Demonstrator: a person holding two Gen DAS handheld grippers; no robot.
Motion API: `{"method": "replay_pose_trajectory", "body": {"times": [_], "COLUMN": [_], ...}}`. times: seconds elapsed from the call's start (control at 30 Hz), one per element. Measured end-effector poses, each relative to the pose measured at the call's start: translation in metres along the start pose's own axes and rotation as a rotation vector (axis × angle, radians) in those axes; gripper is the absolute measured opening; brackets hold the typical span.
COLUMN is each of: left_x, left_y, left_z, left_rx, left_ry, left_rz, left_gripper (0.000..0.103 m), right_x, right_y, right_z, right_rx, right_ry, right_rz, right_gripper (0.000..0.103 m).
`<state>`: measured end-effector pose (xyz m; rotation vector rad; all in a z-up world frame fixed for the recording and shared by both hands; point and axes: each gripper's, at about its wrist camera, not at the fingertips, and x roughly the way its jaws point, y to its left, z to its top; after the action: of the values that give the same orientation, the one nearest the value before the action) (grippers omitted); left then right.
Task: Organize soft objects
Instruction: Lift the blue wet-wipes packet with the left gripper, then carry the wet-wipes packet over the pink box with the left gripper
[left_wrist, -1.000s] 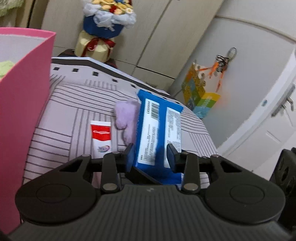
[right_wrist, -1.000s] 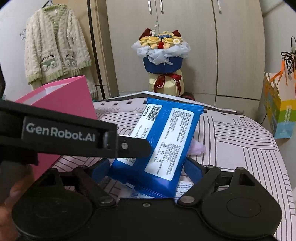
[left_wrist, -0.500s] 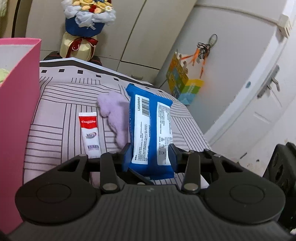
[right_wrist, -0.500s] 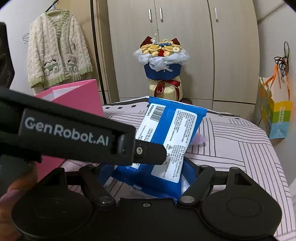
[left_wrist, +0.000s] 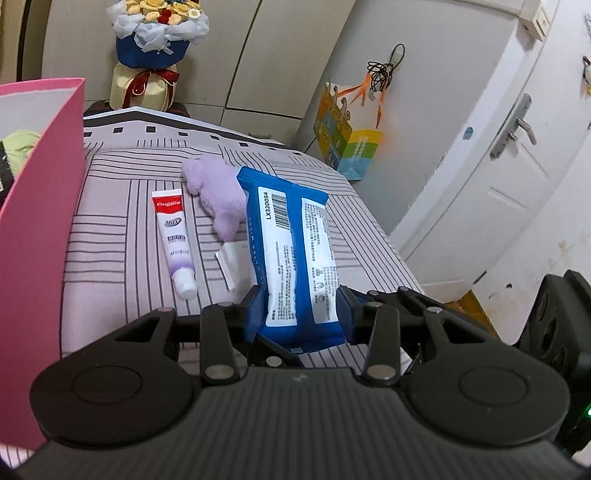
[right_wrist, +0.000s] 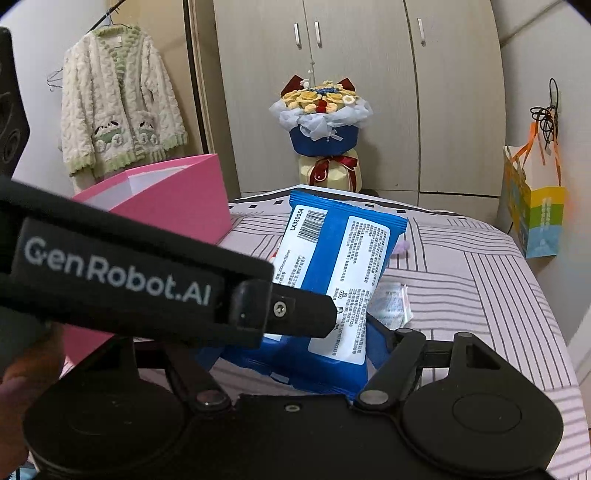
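Note:
A blue pack of wet wipes (left_wrist: 295, 258) is held above the striped bed. My left gripper (left_wrist: 299, 314) is shut on its near end, and my right gripper (right_wrist: 295, 350) also closes on the same pack (right_wrist: 332, 273) from below. The left gripper's body (right_wrist: 129, 273) crosses the right wrist view in front of the pack. A purple plush cloth (left_wrist: 218, 195) and a toothpaste tube (left_wrist: 175, 236) lie on the bed. A small clear sachet (left_wrist: 231, 264) lies under the pack.
A pink open box (left_wrist: 40, 206) stands at the left with a green soft item (left_wrist: 20, 147) inside. A flower bouquet (right_wrist: 321, 133) stands behind the bed. A colourful paper bag (right_wrist: 535, 214) hangs at the right by the door.
The pack has been lifted and drawn back toward me, uncovering more of the purple cloth, the toothpaste and the sachet. Both grippers stay shut on it.

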<state>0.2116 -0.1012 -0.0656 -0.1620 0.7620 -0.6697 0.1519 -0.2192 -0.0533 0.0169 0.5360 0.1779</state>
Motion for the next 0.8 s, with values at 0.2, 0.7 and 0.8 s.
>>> {"method": "replay_pose_trajectory", "body": {"times": [0.2, 0.7, 0.8], "left_x": [-0.018, -0.088, -0.111], "left_y": [-0.008, -0.026, -0.026], "left_z": [-0.014, -0.037, -0.039], "left_rx": [0.023, 0.049, 0.043], "left_ry": [0.009, 0.109, 0.112], "left_rz": [-0.003, -0.006, -0.008], "left_gripper": [0.04, 0.04, 0.04], "right_x": [-0.018, -0.08, -0.094], "right_y": [0.01, 0.059, 0.074], "right_z": [-0.009, -0.007, -0.001], "right_rx": [0.015, -0.059, -0.107], "right_ry": [0.007, 0.128, 0.131], "right_rz": [0.005, 0.024, 0.042], "right_gripper": [0.078, 0.075, 0.075]}}
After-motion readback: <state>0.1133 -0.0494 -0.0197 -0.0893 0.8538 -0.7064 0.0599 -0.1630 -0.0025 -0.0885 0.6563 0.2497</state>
